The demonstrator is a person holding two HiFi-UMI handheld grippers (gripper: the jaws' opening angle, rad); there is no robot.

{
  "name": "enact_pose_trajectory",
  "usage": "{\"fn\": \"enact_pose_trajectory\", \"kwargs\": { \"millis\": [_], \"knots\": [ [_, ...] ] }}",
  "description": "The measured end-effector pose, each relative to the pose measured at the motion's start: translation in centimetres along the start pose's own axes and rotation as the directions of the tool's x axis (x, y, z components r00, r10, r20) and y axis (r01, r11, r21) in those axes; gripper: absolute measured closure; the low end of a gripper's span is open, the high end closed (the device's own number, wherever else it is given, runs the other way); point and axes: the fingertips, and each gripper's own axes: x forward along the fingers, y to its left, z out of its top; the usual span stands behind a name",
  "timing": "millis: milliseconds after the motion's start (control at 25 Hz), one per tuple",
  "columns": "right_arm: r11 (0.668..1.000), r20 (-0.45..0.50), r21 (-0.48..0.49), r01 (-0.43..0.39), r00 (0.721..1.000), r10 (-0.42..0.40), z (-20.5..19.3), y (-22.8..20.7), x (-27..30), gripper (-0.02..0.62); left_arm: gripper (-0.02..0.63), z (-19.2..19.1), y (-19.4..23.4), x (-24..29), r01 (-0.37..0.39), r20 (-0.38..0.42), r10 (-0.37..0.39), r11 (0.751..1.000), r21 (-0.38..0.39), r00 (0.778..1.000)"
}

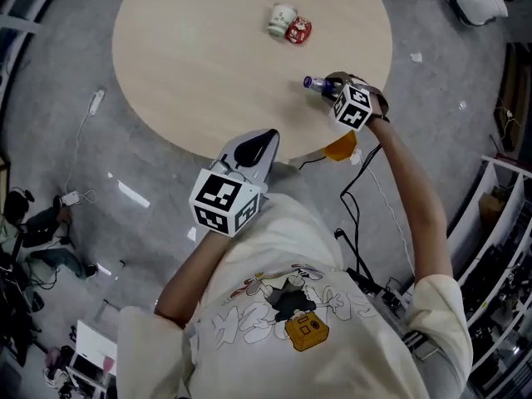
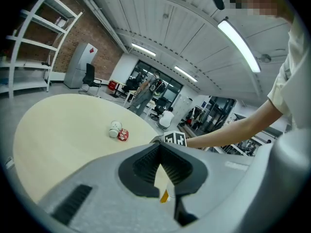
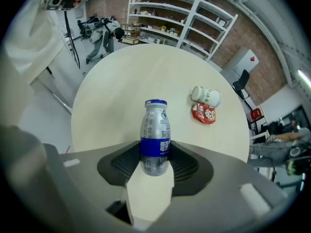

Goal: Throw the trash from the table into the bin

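Observation:
A small silver-and-blue bottle [image 3: 155, 125] with a blue cap stands upright between the jaws of my right gripper [image 3: 155, 153], which is shut on its lower half. In the head view that gripper [image 1: 329, 86] hangs over the right edge of the round beige table [image 1: 208, 73], with the bottle's cap [image 1: 310, 82] pointing left. A white container [image 1: 282, 18] lies on its side at the far part of the table, touching a crumpled red packet [image 1: 298, 30]. My left gripper [image 1: 259, 143] is at the table's near edge, shut with nothing in it [image 2: 159, 150].
An orange object [image 1: 341, 146] shows below the table's near right edge, with black cables [image 1: 357, 223] trailing over the grey floor. A white power strip [image 1: 96, 100] lies on the floor at the left. Shelving [image 1: 507, 223] stands at the right.

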Motion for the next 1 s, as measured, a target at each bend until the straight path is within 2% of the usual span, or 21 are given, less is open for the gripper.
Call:
{"fn": "enact_pose_trajectory", "kwargs": {
  "millis": [160, 360, 600, 800, 920, 1000],
  "knots": [
    [0.989, 0.021, 0.135, 0.054, 0.998, -0.057, -0.1, 1.5, -1.5, 0.399, 0.603, 0.0, -0.2, -0.1, 0.098, -0.038, -0.096, 0.993, 0.059, 0.995],
    [0.943, 0.048, 0.317, 0.103, 0.991, -0.124, -0.4, 3.5, -2.9, 0.399, 0.603, -0.2, -0.7, -0.5, 0.198, -0.077, -0.19, 0.974, 0.109, 0.979],
    [0.815, 0.042, 0.545, 0.197, 0.964, -0.261, -1.3, 4.4, -4.9, 0.399, 0.603, -1.4, -1.3, 1.4, 0.386, -0.173, -0.36, 0.91, 0.154, 0.917],
    [0.748, 0.055, 0.631, 0.205, 0.95, -0.307, -1.2, 7.1, -6.1, 0.399, 0.603, -2.3, -2.6, 2.4, 0.444, -0.233, -0.404, 0.882, 0.158, 0.885],
    [0.656, 0.034, 0.717, 0.237, 0.928, -0.372, -3.2, 8.4, -8.3, 0.399, 0.603, -2.6, -4.7, 2.8, 0.502, -0.268, -0.45, 0.849, 0.167, 0.852],
    [0.6, 0.027, 0.765, 0.235, 0.919, -0.394, -4.4, 9.5, -9.5, 0.399, 0.603, -2.9, -6.0, 2.4, 0.519, -0.293, -0.46, 0.838, 0.167, 0.838]
  ]
}}
